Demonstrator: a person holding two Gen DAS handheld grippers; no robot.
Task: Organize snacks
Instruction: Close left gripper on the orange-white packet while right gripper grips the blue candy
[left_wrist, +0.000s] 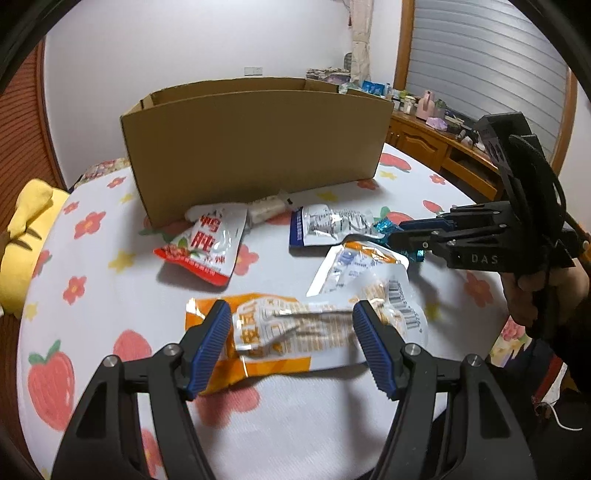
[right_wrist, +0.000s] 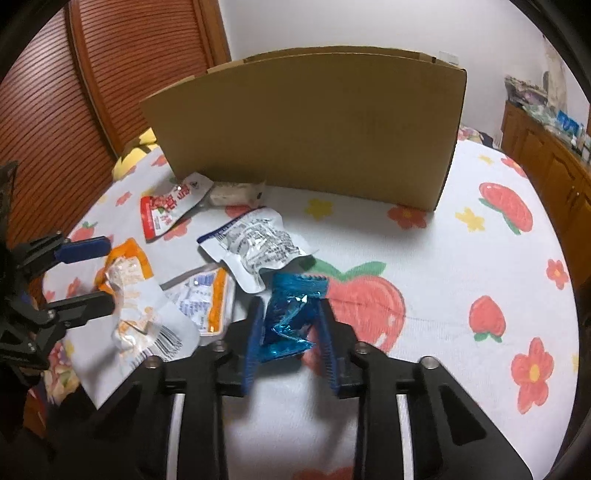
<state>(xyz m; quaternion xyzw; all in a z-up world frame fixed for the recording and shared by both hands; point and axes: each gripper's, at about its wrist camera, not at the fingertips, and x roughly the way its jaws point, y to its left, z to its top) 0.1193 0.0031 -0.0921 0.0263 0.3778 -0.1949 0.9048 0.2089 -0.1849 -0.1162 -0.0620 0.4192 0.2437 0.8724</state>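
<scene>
My right gripper (right_wrist: 291, 325) is pinched on a crinkled blue foil packet (right_wrist: 291, 314), both blue pads pressing its sides just above the fruit-print cloth (right_wrist: 461, 266) near the front edge of the surface. My left gripper (left_wrist: 291, 339) stands spread, one pad on each side of the long orange-and-white packet (left_wrist: 295, 332) that lies flat towards the front edge; the pads are not yet pressing it.

The cardboard box (left_wrist: 255, 147) stands open-topped towards the far edge, and I take it as the place the snacks go. Scattered between it and me lie a red-and-white pouch (left_wrist: 203, 247), a white pouch with a blue strip (left_wrist: 325, 225), a second orange-and-white packet (left_wrist: 354, 266) and a small pale bar (left_wrist: 264, 208) right at the foot of the box wall.

To do this step well, I would lower my left pads a touch more so they close on the body of the packet, not only its slippery top film, then squeeze across its narrow width. With the right, the foil is light and springy, so I would hold the pinch firm and lift straight up before travelling, clearing the near wall of the box fully. The wall is tall, so a low carry could snag the packet or push the box back.
</scene>
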